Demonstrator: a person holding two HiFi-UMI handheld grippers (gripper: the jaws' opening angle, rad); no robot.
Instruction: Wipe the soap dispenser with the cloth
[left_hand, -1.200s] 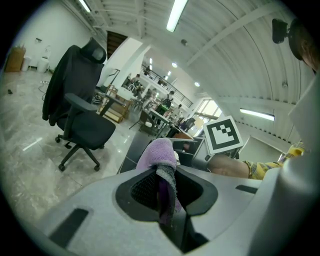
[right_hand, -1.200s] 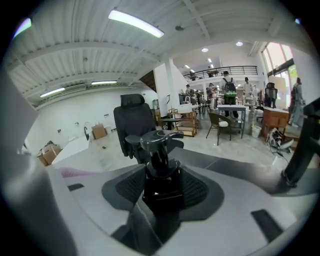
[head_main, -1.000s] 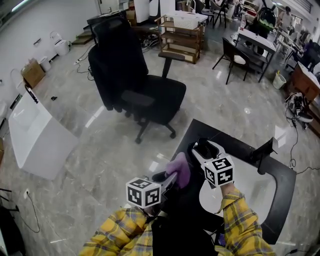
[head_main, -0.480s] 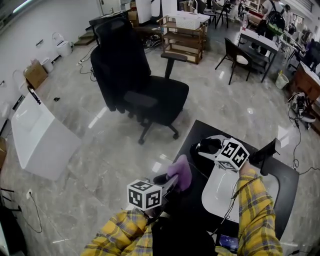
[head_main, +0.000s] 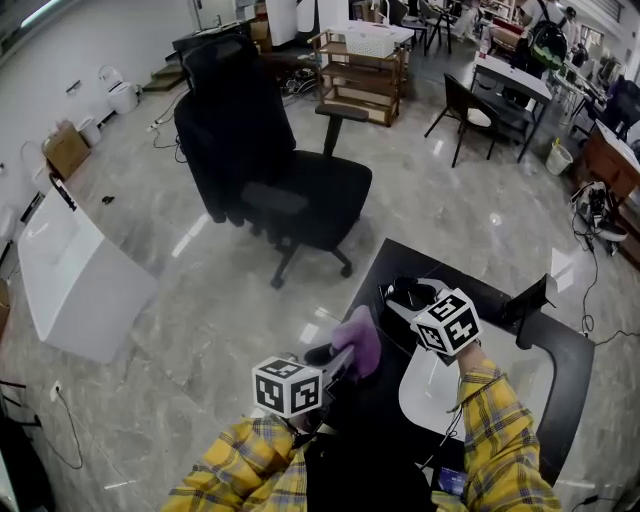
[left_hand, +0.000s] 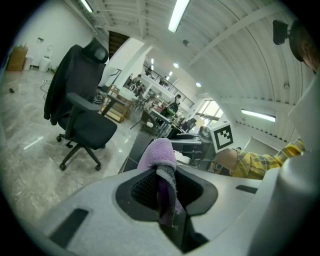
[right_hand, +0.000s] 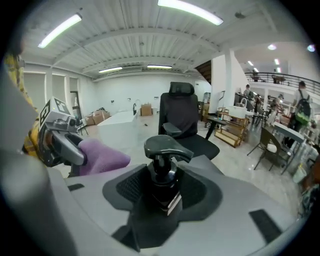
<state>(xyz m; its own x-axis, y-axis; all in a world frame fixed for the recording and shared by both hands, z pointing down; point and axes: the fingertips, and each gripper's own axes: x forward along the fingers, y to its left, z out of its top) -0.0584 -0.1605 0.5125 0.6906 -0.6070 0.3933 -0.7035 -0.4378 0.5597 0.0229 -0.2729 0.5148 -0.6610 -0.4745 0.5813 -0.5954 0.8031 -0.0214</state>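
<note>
1. My left gripper (left_hand: 165, 189) has its fingers clamped on the purple cloth (left_hand: 159, 152). The fabric bulges out past the fingertips, and a darker fold hangs down between them.
2. My right gripper (right_hand: 162, 192) has the black soap dispenser (right_hand: 163, 150) between its fingers. They have just been closing in on it. One finger stands to each side of the bottle, and I can't see either pad pressing it.
3. From the head view, the dispenser sits over the near-left part of the black table (head_main: 570, 355), pump head on top. I can't tell whether its base rests on the table.
4. In the right gripper view the cloth is just left of the dispenser, close but not touching it.
5. A black office chair (head_main: 270, 160) stands on the marble floor (head_main: 190, 300) beyond the table, well apart from both grippers.
</note>
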